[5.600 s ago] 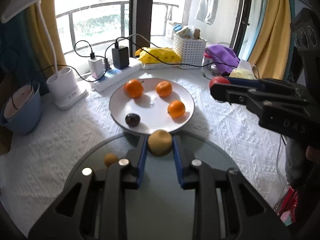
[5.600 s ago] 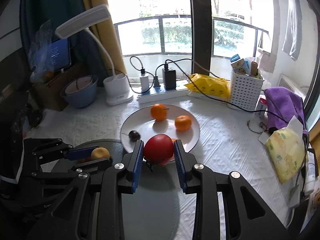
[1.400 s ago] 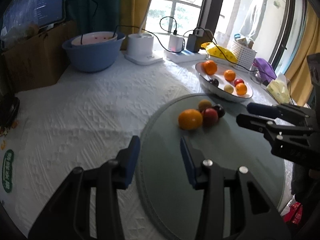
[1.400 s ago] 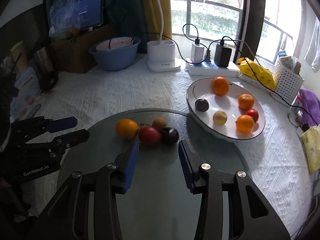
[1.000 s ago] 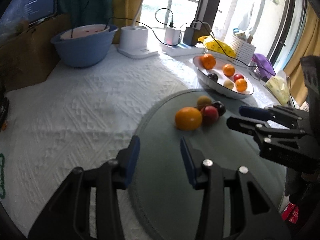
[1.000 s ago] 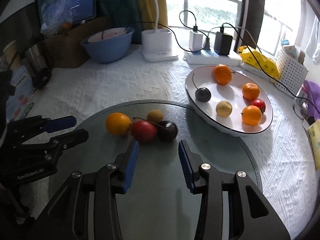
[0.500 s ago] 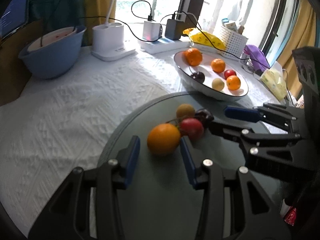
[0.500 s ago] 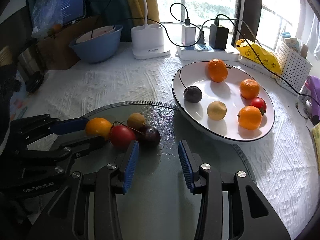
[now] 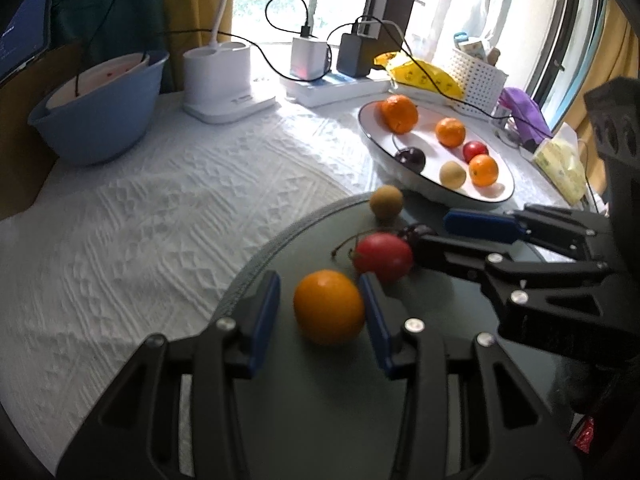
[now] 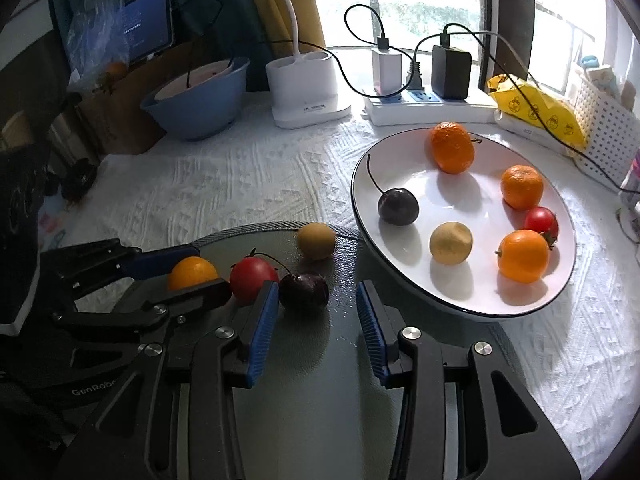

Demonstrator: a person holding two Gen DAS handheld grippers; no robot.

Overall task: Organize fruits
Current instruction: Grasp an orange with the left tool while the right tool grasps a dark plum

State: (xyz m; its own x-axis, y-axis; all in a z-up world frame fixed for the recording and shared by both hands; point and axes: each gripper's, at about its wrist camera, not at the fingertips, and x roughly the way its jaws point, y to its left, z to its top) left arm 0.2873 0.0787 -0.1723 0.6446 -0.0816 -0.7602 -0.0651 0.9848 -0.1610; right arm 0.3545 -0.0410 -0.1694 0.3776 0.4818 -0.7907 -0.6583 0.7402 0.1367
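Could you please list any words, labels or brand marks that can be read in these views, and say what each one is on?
"GenRobo", cut off by the picture edge: on the body of the left gripper.
Small print on the white lamp base: too small to read.
Text on the tablet screen: blurred, unreadable.
Printed faces on the yellow packet: no legible words.

Black tongs [image 10: 318,312] with blue ribbed pads, silver screws, and seemingly "GenRobo" lettering.

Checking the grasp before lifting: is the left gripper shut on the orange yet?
Not yet: the left gripper is open. Its blue pads straddle the orange on the mat with gaps either side.
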